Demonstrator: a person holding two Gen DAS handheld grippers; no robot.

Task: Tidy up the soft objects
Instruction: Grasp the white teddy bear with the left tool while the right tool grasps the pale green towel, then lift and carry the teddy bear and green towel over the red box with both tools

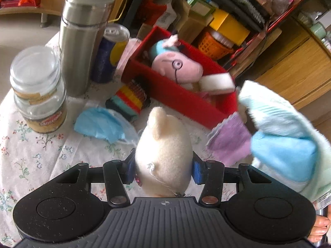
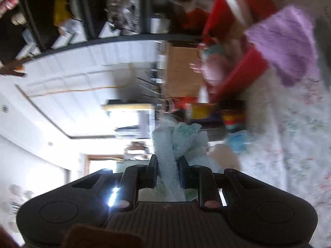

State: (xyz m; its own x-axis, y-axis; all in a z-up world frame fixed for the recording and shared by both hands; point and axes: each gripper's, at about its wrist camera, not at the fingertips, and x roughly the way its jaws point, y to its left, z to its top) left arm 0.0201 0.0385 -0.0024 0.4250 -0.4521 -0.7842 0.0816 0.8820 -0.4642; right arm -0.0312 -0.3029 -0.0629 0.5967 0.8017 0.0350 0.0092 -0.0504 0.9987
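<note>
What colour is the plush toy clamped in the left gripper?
Cream-white; the cream plush toy held in the left gripper shows best in the left wrist view.

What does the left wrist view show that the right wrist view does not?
Only the left wrist view: the left claw shut on a cream plush toy, a steel flask and a glass jar.
Only the right wrist view: the right claw shut on a light blue cloth.
Both: the red box and purple cloth.
</note>
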